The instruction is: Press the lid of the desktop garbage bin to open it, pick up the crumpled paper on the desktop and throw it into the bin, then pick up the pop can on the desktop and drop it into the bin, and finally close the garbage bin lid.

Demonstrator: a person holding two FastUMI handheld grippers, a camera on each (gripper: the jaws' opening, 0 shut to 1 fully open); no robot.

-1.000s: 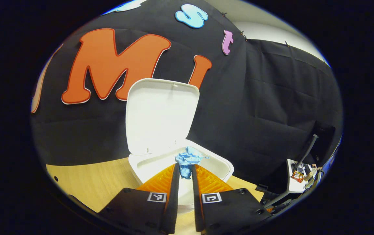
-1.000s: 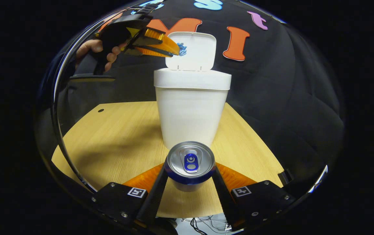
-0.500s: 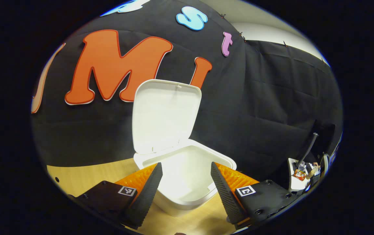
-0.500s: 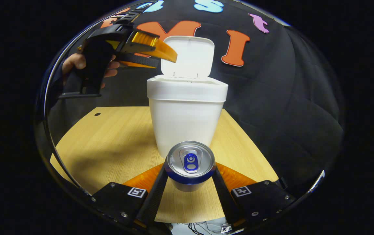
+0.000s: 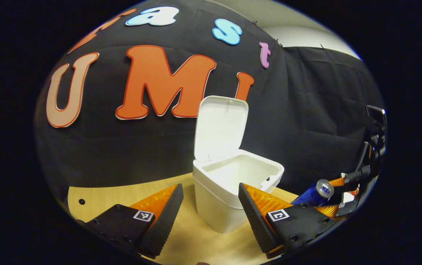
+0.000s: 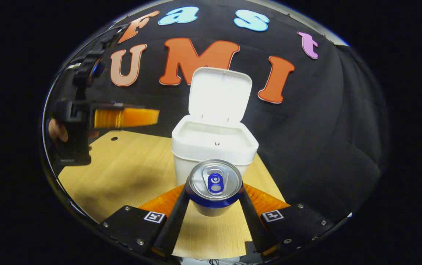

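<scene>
1. Nearest in my right gripper view, my right gripper point(image 6: 214, 200) is clamped on the silver-topped aluminium pop can with a blue band and blue pull tab point(image 6: 214, 183); both fingers press on its sides, and I see its top face-on.
2. Under the can lies the light wooden desktop point(image 6: 130, 173), with a small dark hole near its far left edge.
3. Just beyond the can stands the white plastic desktop garbage bin with rounded corners point(image 6: 213, 143). Its hinged white lid point(image 6: 220, 94) stands upright at the back, so the mouth is uncovered.
4. To the left in that view I see my left gripper point(image 6: 137, 117) from the side, held level above the desktop, well apart from the bin, with part of a hand point(image 6: 58, 130) behind it. From this side angle I cannot tell its finger spacing.
5. In my left gripper view, the left gripper point(image 5: 211, 198) has its fingers spread wide with nothing between them.
6. Past those fingers the white bin point(image 5: 233, 191) sits on the wooden desktop point(image 5: 122, 193), its lid point(image 5: 220, 125) raised against the black cloth booth wall point(image 5: 306, 121).
7. I can see into the top of the bin from here, but not down to its bottom, so I cannot tell where the crumpled paper is.
8. Far right in the left gripper view, the blue-sided can point(image 5: 316, 192) appears tilted in the right gripper point(image 5: 334, 197), beside the bin and below its rim.
</scene>
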